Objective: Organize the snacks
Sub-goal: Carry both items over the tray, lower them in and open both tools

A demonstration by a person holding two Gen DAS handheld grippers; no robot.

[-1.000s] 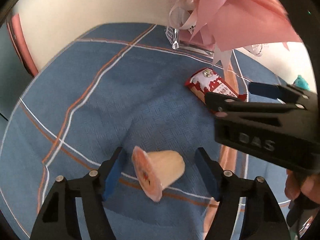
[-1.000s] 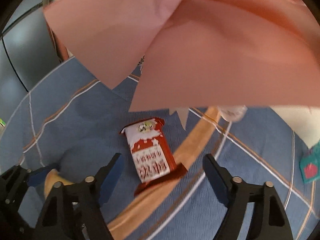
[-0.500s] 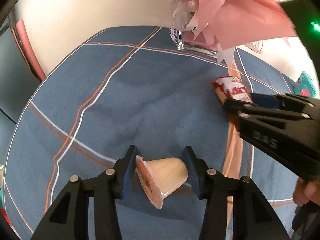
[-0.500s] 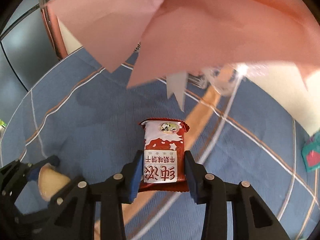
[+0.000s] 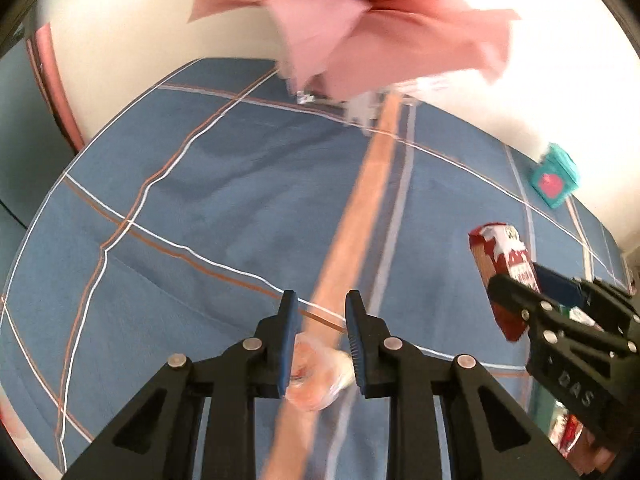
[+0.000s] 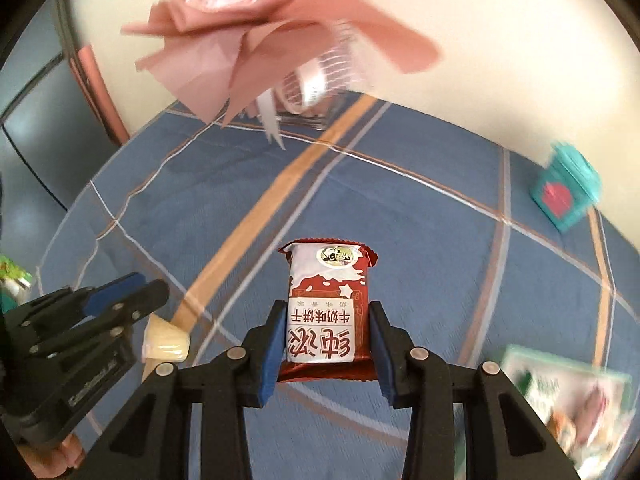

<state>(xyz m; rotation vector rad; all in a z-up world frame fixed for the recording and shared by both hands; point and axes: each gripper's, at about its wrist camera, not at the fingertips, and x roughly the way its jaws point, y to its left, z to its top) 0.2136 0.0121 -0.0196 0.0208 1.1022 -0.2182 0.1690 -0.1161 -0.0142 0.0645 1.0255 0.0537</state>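
We count two grippers, each clamped on one snack. Nearest in the left wrist view, the left gripper [image 5: 320, 304] has just drawn its jaws in narrow, and one pale jelly cup [image 5: 320, 376] sits pinched between the blue pads, back from their tips, blurred. In the right wrist view that same cup [image 6: 166, 342] shows as a cream-coloured tub hanging above the cloth.

The right gripper [image 6: 327, 314] grips one red-and-white biscuit packet [image 6: 326, 304] by its lower half; its jaws closed on it within the last second and have since stood still. The packet stands upright between the pads, its crimped top edge pointing away from us, clear of the cloth. From the left view the packet [image 5: 506, 264] is off to the right, held up by that gripper [image 5: 516, 280].

Under both lies one blue tablecloth [image 6: 420, 200] crossed by orange and white stripes. At the lower right lies one green-edged snack bag [image 6: 572, 396], blurred. Farther off near the cloth's edge stands one teal box [image 6: 564, 190] with a red mark. Farthest, by the wall, is one pink paper bouquet [image 6: 240, 28].
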